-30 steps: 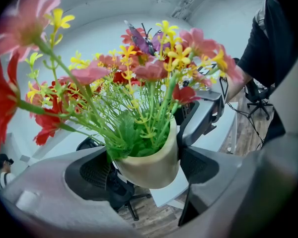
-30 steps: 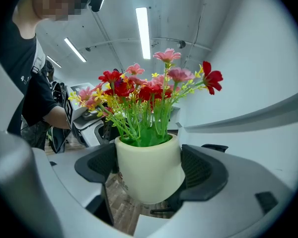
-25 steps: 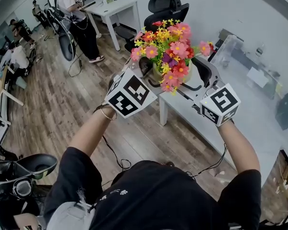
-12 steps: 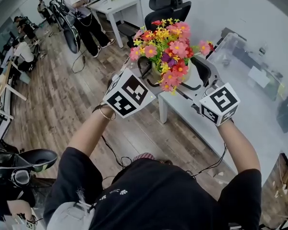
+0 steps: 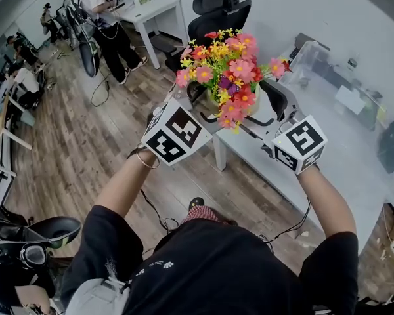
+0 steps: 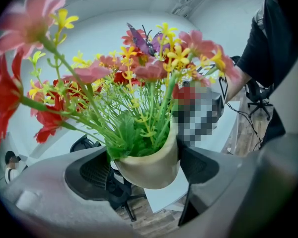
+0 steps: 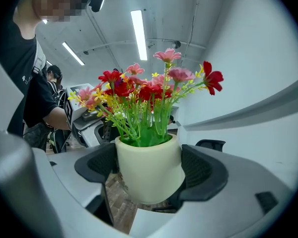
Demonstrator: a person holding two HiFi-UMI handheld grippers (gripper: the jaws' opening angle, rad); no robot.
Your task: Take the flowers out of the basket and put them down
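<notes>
A bunch of pink, red and yellow artificial flowers [image 5: 226,67] stands in a cream pot [image 5: 215,102], held up in the air in front of me. My left gripper [image 5: 198,97] grips the pot from the left and my right gripper [image 5: 270,104] from the right. In the left gripper view the pot [image 6: 149,165] sits squeezed between the two dark pads [image 6: 95,171], and the left gripper [image 6: 148,168] is shut on it. In the right gripper view the pot [image 7: 149,170] fills the gap between the pads [image 7: 202,170] of the right gripper [image 7: 149,175]. No basket shows in any view.
A white table [image 5: 269,166] lies below and to the right of the pot, with a clear plastic box [image 5: 308,61] on it. A black office chair [image 5: 220,12] stands behind the flowers. Farther left are a white desk [image 5: 154,12], a standing person [image 5: 102,18] and wooden floor [image 5: 85,143].
Both grippers keep their hold on the pot, which has hardly shifted in the view. A foot has come into sight on the floor below the pot.
</notes>
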